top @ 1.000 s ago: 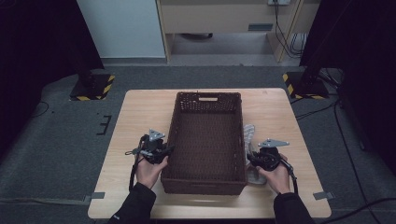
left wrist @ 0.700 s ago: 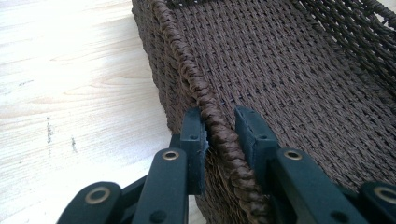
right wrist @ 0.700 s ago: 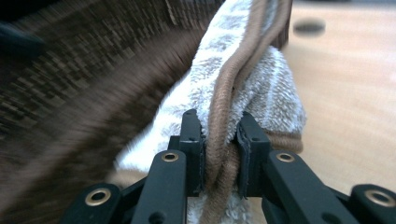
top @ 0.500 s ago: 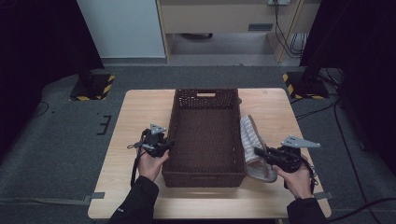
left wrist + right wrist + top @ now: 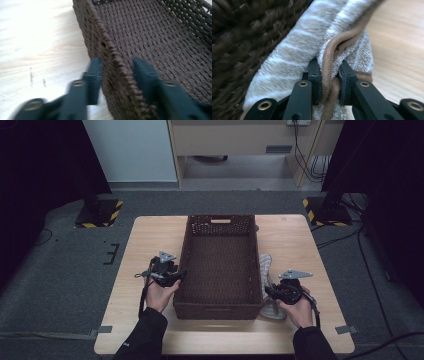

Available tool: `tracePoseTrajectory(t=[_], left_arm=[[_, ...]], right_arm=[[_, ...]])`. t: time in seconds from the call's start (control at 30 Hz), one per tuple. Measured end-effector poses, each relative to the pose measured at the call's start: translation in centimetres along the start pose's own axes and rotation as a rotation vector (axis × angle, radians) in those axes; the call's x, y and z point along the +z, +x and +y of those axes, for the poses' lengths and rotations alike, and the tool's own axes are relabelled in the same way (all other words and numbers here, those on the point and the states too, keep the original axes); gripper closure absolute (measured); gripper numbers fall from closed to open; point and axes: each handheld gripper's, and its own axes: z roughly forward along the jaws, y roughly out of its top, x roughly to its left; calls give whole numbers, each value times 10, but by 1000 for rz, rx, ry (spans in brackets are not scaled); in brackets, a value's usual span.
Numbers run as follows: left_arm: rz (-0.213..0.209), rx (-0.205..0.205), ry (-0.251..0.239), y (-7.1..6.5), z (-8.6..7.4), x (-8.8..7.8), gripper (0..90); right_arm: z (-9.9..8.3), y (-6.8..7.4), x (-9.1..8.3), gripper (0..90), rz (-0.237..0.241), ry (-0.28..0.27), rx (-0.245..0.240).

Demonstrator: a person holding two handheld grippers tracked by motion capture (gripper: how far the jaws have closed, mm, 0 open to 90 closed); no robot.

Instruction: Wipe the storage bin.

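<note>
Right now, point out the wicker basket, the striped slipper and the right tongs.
wicker basket (image 5: 218,307): high view, near wall.
striped slipper (image 5: 287,62): right gripper view, fuzzy striped side.
right tongs (image 5: 329,75): right gripper view, between the tips, clamped on the slipper's brown edge.

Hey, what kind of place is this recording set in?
Likely a lab or studio rigged for recording, not a home: a lone wooden table on grey carpet, black stands on hazard-striped bases at both sides, and loose cables across the floor.

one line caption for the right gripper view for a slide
Right gripper clamps the brown-trimmed edge of a striped slipper beside the wicker basket.
</note>
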Motion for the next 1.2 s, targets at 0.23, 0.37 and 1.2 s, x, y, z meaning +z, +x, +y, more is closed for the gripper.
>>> tracePoseTrajectory(t=[0.23, 0.37, 1.2], left_arm=[[-62, 3, -34, -3, -11, -29, 479], [-79, 13, 4, -11, -22, -31, 545], [-29, -55, 5, -4, -15, -11, 729]], right_arm=[[3, -7, -52, 760, 42, -179, 45], [4, 4, -70, 760, 134, -238, 36], [4, 7, -45, 761, 71, -156, 13]])
